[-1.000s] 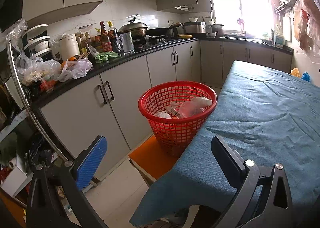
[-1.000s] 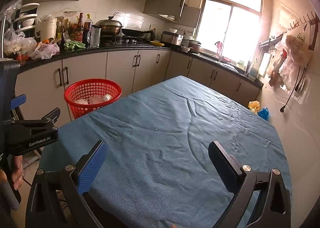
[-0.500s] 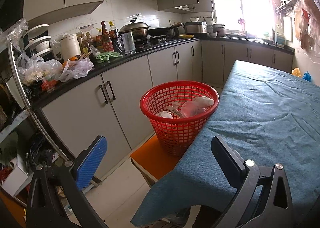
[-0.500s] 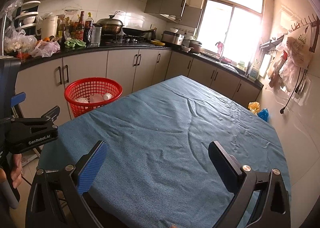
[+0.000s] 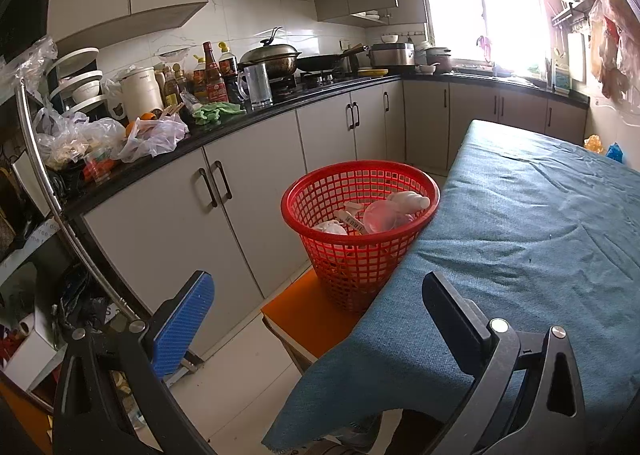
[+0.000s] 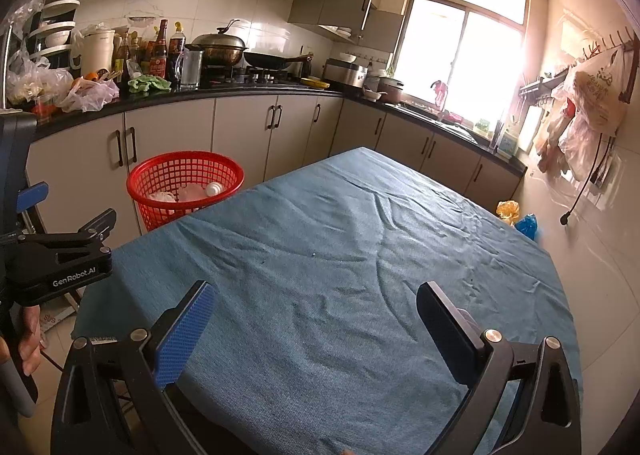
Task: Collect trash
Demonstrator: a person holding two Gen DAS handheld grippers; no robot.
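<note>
2 claws, left gripper point(image 5: 316, 315) and right gripper point(image 6: 316, 319), both spread wide, holding nothing

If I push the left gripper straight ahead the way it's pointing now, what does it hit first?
Probably the red basket, which sits centred ahead of the open left gripper, on the orange stool against the blue-clothed table. Depth is hard to judge.

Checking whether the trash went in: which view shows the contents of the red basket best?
The left wrist view: the red basket is near and its bottle and wrappers are plain. The right wrist view shows it farther off, contents small and partly hidden behind the blue tablecloth.
</note>
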